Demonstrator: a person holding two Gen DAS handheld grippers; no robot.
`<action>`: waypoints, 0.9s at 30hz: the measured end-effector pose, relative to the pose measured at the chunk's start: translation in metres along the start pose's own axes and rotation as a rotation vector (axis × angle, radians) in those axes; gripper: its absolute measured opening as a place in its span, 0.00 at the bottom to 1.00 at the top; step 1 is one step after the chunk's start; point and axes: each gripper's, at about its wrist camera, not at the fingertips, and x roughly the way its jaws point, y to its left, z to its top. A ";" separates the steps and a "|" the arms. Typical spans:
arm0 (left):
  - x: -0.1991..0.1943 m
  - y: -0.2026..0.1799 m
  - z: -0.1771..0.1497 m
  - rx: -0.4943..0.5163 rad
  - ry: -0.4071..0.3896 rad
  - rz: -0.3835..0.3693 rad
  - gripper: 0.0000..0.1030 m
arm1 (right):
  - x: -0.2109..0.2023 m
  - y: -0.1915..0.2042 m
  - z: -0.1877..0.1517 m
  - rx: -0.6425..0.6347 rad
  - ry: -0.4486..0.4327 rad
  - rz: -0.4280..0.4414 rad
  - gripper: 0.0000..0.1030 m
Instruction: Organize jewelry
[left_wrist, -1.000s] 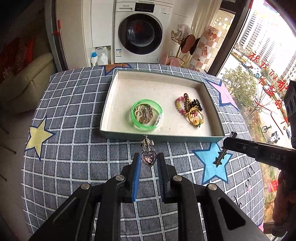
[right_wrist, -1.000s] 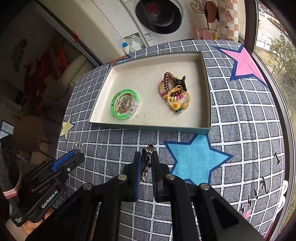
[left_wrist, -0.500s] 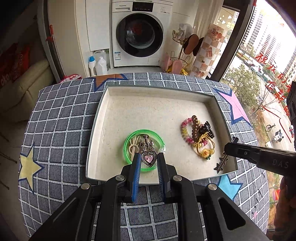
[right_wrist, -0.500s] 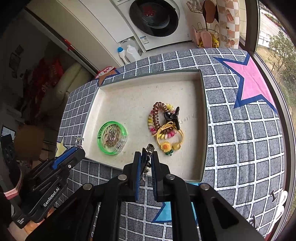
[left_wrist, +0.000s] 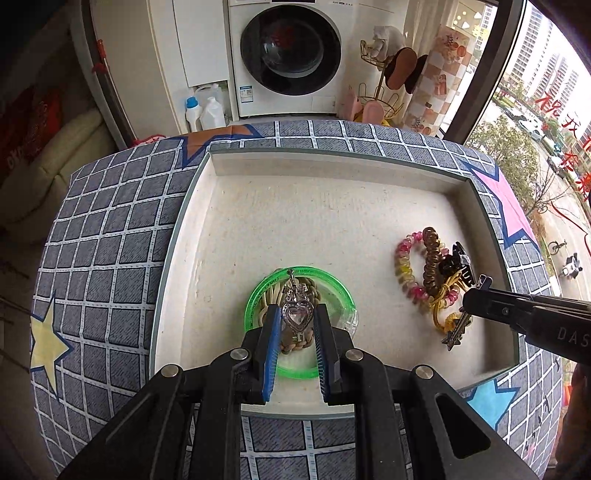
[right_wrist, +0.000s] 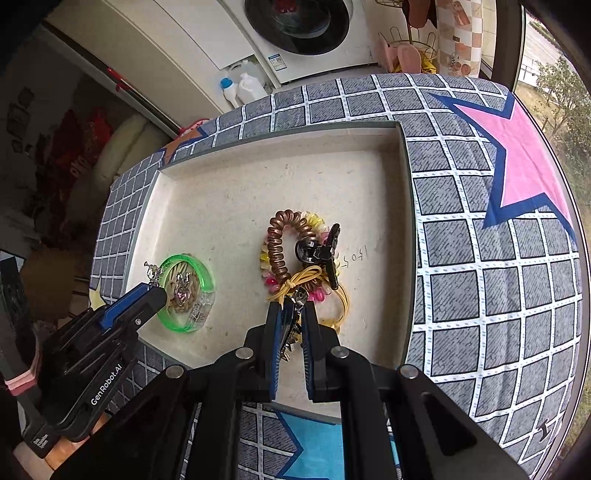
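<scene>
My left gripper (left_wrist: 295, 314) is shut on a silver heart pendant (left_wrist: 297, 316) and holds it over a green bangle (left_wrist: 258, 291) in the shallow white tray (left_wrist: 332, 166). A braided piece lies inside the bangle. My right gripper (right_wrist: 292, 314) is shut on a dark hair clip (right_wrist: 290, 332) just above a pile of hair ties (right_wrist: 284, 251) at the tray's right. The same clip (left_wrist: 456, 328) hangs from the right gripper in the left wrist view. The left gripper (right_wrist: 147, 291) also shows by the bangle (right_wrist: 199, 295) in the right wrist view.
The tray sits on a grey checked cloth with stars (left_wrist: 103, 258). A black claw clip (right_wrist: 325, 254) lies in the hair tie pile. A washing machine (left_wrist: 291, 55), bottles and a rack stand beyond the table. A window is on the right.
Both grippers have moved forward from the cloth in front of the tray to over the tray. The pendant now hangs over the green bangle and the clip over the hair ties.
</scene>
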 end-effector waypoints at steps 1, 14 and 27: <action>0.002 0.000 0.000 0.002 0.003 0.005 0.30 | 0.003 -0.001 0.001 -0.001 0.004 -0.003 0.11; 0.015 -0.004 -0.001 0.027 0.026 0.060 0.30 | 0.019 -0.006 0.001 -0.005 0.035 -0.021 0.13; -0.005 -0.008 0.002 0.035 -0.017 0.061 0.30 | -0.006 -0.010 0.002 0.030 -0.022 0.037 0.56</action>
